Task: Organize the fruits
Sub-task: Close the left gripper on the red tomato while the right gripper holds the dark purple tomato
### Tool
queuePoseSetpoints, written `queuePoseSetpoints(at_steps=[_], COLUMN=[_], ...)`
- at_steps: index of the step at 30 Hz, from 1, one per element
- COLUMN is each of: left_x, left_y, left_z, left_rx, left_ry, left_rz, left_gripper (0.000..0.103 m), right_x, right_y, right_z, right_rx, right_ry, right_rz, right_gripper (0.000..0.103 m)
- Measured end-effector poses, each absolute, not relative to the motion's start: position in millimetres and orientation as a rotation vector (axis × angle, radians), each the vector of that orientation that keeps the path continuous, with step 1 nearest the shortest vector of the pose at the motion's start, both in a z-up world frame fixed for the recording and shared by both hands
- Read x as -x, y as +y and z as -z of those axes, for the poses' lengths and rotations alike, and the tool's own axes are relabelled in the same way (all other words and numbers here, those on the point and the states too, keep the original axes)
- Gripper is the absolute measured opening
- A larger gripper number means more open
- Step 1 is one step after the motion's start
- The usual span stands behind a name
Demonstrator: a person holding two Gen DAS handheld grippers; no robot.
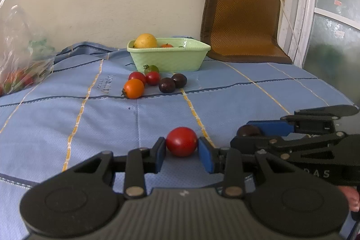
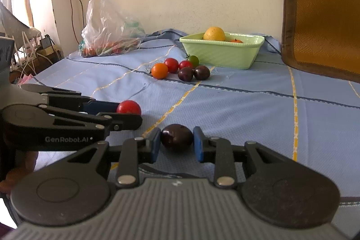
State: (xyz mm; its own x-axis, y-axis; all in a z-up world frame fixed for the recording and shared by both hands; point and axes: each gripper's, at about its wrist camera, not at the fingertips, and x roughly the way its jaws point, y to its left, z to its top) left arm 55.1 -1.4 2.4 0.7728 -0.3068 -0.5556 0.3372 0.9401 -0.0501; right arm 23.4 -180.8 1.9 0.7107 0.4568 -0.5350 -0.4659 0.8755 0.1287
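Tongs [image 1: 181,153] gripping tomato [image 1: 181,141], tongs [image 2: 177,143] gripping plum [image 2: 177,137]

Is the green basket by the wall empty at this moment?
No, the green basket already holds a large yellow fruit and a small orange fruit.

The left gripper [image 2: 129,115], seen from the right wrist camera, carries the white print "GenRobot.AI" on its black side arm. The right gripper [image 1: 249,131], seen from the left wrist camera, shows only the letters "DAS" on its side. Ahead of the left gripper, print on the blue cloth [image 1: 108,84] is too blurred to read.
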Motion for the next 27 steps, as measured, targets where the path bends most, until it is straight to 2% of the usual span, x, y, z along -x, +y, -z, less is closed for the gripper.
queuePoseSetpoints(at_steps=[27], left_x=[-56.8], left_y=[2.6], left_z=[-3.8], left_rx=[-0.020], left_ry=[0.601], left_rz=[0.345], left_gripper=[0.032], right_x=[-23.7], right_y=[-181.7], right_z=[-2.2], right_rx=[0.006], right_ry=[0.586], right_rz=[-0.513], right_gripper=[0.033])
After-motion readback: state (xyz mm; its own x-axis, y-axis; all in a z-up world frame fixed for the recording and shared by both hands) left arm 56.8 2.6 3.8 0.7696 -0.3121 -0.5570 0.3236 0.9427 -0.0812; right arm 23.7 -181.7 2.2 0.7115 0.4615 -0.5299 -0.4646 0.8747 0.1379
